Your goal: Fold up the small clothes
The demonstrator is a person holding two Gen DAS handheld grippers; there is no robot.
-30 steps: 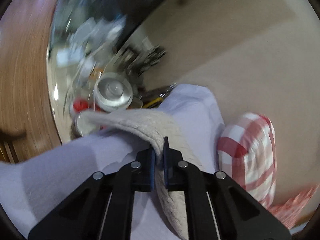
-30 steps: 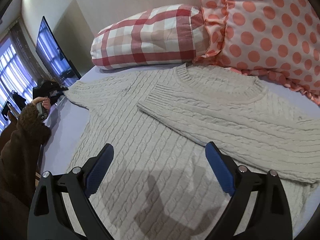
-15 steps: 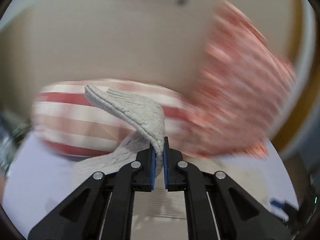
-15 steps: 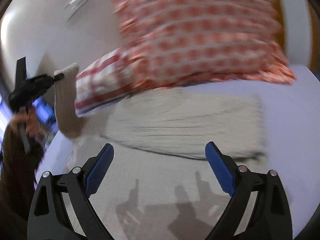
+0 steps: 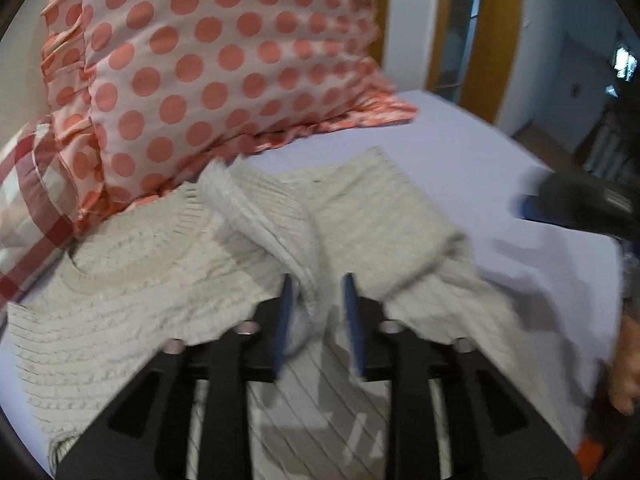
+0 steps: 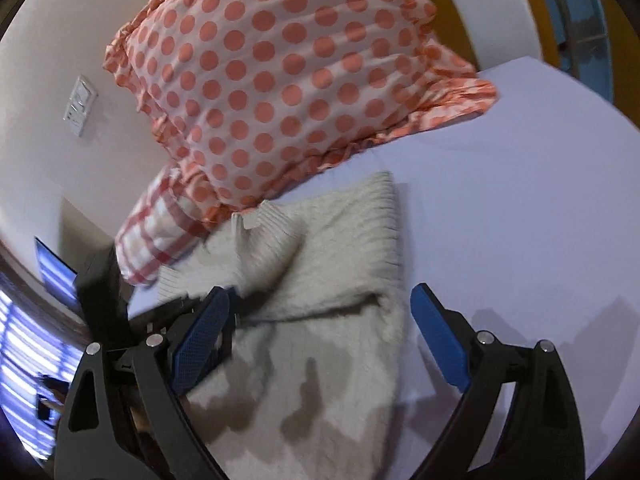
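A cream cable-knit sweater (image 5: 132, 280) lies flat on the lilac bed sheet (image 5: 472, 152), with one sleeve folded across its chest. My left gripper (image 5: 318, 300) has its jaws parted, and the other sleeve's cuff (image 5: 272, 216) lies loose between them, draped over the folded sleeve. My right gripper (image 6: 320, 344) is wide open and empty, low over the sweater's (image 6: 332, 304) right edge. The left gripper's body (image 6: 104, 292) shows at the left of the right wrist view.
A pink polka-dot pillow (image 5: 200, 64) and a red checked pillow (image 5: 24, 208) lean at the head of the bed, touching the sweater's collar. A wall switch (image 6: 80, 106) and a screen (image 6: 54, 276) are at the left. The bed's right edge is near a doorway (image 5: 472, 32).
The left gripper carried the sleeve cuff from the bed's left side across over the sweater and opened its jaws on it. The right gripper swung right, staying open.
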